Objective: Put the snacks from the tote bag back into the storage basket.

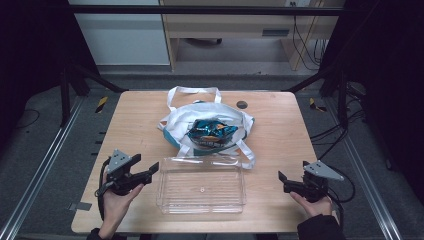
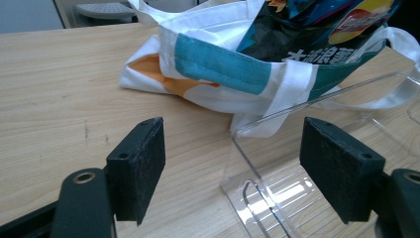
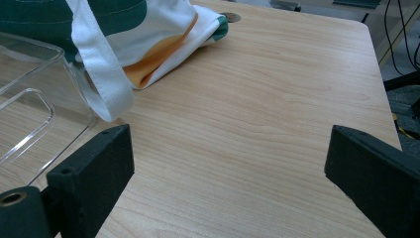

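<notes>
Since the snack bag (image 1: pixel 212 133) lies in the mouth of the tote bag (image 1: pixel 176 127) near the middle of the table (image 1: pixel 140 115), while the clear tray (image 1: pixel 201 187) by the near edge holds nothing, the work looks barely begun: my guess is that the snack is to go from tote to tray, and no part of that is done. Both pairs of tongs stand wide open and hold nothing. The left tongs (image 1: pixel 145 172) hover just beside the tray's left end, the right tongs (image 1: pixel 284 182) near the table's near right corner, apart from the tray. The snack bag lies beyond the tray from both, touching neither.
</notes>
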### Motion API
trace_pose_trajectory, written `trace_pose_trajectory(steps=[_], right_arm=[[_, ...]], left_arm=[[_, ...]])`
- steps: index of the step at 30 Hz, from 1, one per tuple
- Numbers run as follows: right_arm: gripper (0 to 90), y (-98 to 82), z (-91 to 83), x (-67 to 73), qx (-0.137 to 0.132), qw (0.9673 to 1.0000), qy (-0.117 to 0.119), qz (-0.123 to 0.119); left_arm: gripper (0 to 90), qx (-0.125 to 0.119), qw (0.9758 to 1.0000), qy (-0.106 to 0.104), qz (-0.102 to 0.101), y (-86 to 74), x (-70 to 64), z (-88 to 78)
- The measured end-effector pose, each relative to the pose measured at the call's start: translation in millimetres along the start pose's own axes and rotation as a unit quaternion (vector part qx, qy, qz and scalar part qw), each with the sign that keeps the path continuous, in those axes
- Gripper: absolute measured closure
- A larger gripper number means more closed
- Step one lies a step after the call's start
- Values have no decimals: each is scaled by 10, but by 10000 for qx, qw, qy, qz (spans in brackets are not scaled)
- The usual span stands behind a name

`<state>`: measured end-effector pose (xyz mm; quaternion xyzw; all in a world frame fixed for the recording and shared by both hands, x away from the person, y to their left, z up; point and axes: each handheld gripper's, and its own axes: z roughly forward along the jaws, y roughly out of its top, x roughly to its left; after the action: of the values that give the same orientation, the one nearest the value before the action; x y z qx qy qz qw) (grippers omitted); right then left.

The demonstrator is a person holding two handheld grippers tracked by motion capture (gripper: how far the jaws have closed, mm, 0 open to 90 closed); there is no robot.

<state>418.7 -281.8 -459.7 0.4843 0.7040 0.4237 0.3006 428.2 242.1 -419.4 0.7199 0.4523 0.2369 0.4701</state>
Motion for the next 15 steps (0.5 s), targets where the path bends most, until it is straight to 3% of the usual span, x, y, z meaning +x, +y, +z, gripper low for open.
trace_pose_trajectory(steps=[15], right_arm=[[53,4,-16,-4,-75,10000,-34,19]], left_arm=[[253,-120,9997,-51,208,174,-105,13]])
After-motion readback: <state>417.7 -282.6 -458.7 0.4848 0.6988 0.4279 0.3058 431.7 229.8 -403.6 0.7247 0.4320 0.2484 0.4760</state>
